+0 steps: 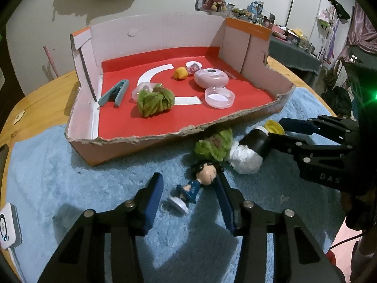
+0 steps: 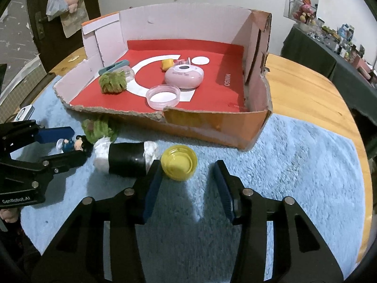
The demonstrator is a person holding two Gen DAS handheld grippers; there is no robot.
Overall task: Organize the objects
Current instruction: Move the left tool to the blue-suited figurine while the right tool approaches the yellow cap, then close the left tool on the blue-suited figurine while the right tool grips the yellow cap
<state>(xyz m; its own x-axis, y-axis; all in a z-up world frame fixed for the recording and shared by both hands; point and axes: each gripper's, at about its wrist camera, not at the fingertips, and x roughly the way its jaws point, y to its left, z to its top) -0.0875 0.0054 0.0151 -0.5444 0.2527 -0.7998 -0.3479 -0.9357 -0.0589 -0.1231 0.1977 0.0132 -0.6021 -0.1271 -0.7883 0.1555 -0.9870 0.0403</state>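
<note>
A small doll figurine [image 1: 199, 184] with black hair and blue clothes lies on the blue mat between the open fingers of my left gripper [image 1: 188, 188]; it also shows in the right wrist view [image 2: 73, 144]. A yellow cap [image 2: 179, 162] lies on the mat just ahead of my open right gripper [image 2: 186, 172], by its left finger. A black-and-white roll [image 2: 124, 156] and a green fuzzy toy [image 2: 99, 128] lie between the two grippers. The cardboard box [image 1: 132, 146] with a red floor stands behind them.
In the box lie a teal clip [image 1: 114, 93], a green fuzzy toy [image 1: 155, 101], a yellow piece [image 1: 180, 72], a pink case [image 1: 211, 77] and a clear pink lid [image 1: 219, 97]. A white device [image 1: 9, 226] sits at the mat's left edge. The wooden table [image 2: 306, 89] extends right.
</note>
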